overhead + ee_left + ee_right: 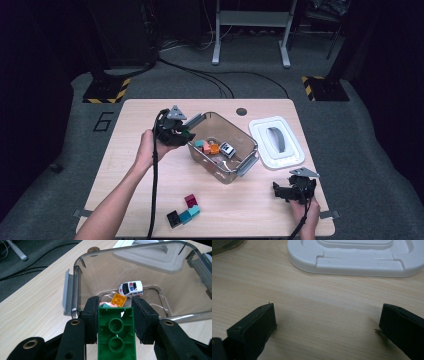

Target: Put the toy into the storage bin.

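My left gripper point(115, 308) is shut on a green brick point(116, 335), its hollow underside facing the camera. In the high view the left gripper point(186, 134) hangs at the left rim of the clear plastic bin point(240, 131) with the green brick point(187, 135) in it. Down in the bin lie a white toy car point(131, 288), an orange brick point(119, 299) and a pink piece point(103, 304). My right gripper point(325, 320) rests open over bare wood near the table's front right corner, also the right gripper point(276, 189) in the high view.
A white bin lid point(276, 142) lies right of the bin. A cluster of red, teal and black bricks point(184, 210) sits at the front of the table. A round hole point(241, 111) marks the far edge. Grey latches point(67, 291) flank the bin.
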The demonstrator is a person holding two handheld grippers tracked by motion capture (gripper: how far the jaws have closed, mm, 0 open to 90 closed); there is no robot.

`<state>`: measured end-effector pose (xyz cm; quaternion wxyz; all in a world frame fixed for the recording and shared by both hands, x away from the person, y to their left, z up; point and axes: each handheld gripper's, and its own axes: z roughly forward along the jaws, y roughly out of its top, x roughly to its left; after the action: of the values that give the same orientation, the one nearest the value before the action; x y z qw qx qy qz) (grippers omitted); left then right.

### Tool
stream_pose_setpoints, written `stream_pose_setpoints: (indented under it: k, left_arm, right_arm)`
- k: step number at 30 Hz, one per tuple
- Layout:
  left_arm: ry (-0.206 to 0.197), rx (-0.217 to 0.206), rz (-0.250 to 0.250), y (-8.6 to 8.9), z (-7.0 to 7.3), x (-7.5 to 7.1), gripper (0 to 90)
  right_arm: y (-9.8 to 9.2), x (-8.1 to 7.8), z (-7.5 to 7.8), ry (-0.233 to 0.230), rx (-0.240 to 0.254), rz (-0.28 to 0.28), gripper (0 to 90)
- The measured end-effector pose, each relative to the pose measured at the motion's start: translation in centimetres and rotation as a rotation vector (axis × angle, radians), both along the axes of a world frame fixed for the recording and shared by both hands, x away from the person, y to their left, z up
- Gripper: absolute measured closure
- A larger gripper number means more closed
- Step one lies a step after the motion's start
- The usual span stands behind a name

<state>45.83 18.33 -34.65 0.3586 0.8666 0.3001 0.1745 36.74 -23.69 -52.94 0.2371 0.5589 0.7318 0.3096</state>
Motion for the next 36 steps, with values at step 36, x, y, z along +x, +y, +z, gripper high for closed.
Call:
stream_pose_setpoints:
  k: [36]
  left_arm:
    - [0.078,0.021,0.005,-4.2,-2.9,4.4,59.0]
  right_arm:
    - [0.0,0.0,0.0,-0.001,0.0,0.001,0.2]
